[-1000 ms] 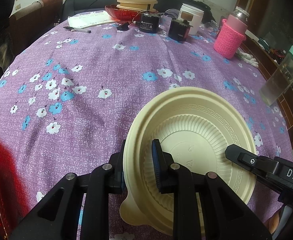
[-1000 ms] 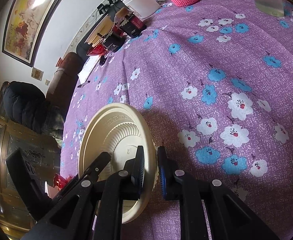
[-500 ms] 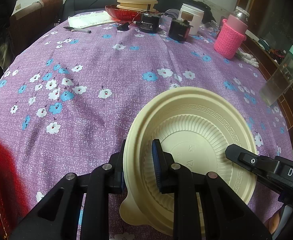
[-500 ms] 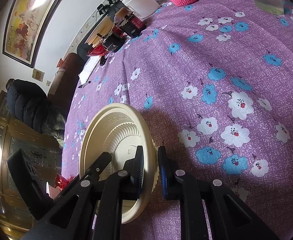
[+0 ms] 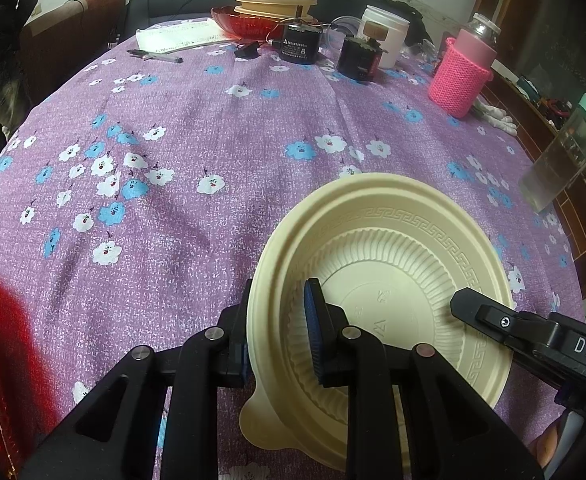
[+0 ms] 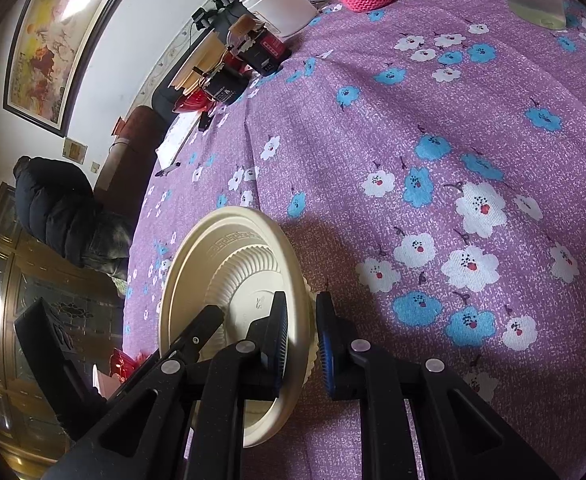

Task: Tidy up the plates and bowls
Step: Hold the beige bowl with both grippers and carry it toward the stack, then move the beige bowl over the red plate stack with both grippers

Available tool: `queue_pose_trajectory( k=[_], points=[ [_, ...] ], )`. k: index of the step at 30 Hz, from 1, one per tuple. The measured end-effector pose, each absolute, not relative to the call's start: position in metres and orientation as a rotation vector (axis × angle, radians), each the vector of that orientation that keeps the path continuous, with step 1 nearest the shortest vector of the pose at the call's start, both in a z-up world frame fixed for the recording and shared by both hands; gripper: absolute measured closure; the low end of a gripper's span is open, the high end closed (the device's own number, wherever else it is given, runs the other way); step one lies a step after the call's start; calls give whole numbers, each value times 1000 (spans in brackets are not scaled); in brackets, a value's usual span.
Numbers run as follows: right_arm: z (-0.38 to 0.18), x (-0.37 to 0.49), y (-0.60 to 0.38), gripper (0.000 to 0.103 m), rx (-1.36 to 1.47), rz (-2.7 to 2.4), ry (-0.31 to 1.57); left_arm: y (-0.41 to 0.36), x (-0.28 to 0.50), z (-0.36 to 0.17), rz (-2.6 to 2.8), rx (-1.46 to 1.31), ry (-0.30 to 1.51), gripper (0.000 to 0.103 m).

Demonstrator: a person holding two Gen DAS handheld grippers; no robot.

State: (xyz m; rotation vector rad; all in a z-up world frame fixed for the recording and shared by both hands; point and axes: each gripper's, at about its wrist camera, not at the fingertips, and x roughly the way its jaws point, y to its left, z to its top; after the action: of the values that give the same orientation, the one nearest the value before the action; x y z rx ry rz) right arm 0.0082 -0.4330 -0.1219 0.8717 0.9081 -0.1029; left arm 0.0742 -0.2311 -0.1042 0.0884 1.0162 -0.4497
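2 claws straddle the same cream bowl (image 5: 385, 280), which sits at the near right of the desk (image 5: 213, 120) on its purple flowered cloth. In the left wrist view the left claw (image 5: 279, 328) has 1 finger outside the bowl's left wall and 1 inside, the gap narrow around the rim; whether the pads actually press it I cannot tell. In the right wrist view the right claw (image 6: 299, 344) brackets the opposite rim, with a sliver of space showing at the outer pad, so it looks narrow but not clamped. The bowl looks like thin moulded plastic: light, a little flexible, smooth and apt to slip. Its ribbed wall just below the patterned rim seems the best hold. Far across the desk, a stack of cream bowls (image 5: 275, 2) rests beside a red dish (image 5: 245, 24).
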Motion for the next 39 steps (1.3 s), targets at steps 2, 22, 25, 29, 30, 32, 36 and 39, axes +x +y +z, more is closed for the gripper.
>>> queue_pose_trajectory(
  k=[2,22,25,29,30,32,36,39],
  points=[
    [-121,8,-432,88,870,-104,908,-230,74,-104,-450,82,1021,83],
    [-81,1,-407,88,809,-63,845,-196,61,-64,-440,23,951,83],
    [-72,2,-396,89,787,-49,835,-185,58,-55,-435,3,934,83],
    [-60,0,-379,89,758,-29,823,-169,52,-43,-427,-19,904,83],
    [-58,0,-375,89,752,-24,821,-166,51,-40,-426,-23,898,83],
    [-54,0,-369,89,741,-15,819,-157,47,-34,-419,-33,884,83],
    [-46,0,-352,89,719,5,810,-139,41,-24,-403,-50,856,83],
    [-38,1,-340,89,700,24,803,-124,36,-16,-384,-66,835,83]
  ],
)
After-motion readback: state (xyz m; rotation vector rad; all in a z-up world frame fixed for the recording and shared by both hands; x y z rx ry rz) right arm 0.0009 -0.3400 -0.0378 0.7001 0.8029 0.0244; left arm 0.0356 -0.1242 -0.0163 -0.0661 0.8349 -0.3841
